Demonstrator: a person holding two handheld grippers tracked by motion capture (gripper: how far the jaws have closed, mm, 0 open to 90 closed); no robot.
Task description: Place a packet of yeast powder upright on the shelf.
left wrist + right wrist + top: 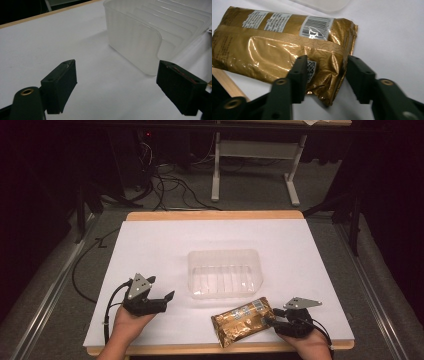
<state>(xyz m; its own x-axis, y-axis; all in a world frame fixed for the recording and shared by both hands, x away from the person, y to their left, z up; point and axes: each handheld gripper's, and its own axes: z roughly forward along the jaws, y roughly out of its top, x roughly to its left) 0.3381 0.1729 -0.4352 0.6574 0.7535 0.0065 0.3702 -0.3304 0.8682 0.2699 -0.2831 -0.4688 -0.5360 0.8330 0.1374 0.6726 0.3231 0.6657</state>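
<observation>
near the bottom right of the high view, the right gripper (272,321) straddles the end of a gold foil packet (242,320), jaws apart around it. at lower left the left gripper (167,301) hangs spread wide over the white table (150,245). mid-frame sits a clear plastic tub (225,273).

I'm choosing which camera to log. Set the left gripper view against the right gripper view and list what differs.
Left gripper view alone: the left tongs wide open over bare white table, nothing between them. Right gripper view alone: the right tongs straddling one end of a gold foil packet, its barcode label facing up, apparently not yet clamped. Both: the clear plastic tub, in the right view just a rim at the top edge.
</observation>
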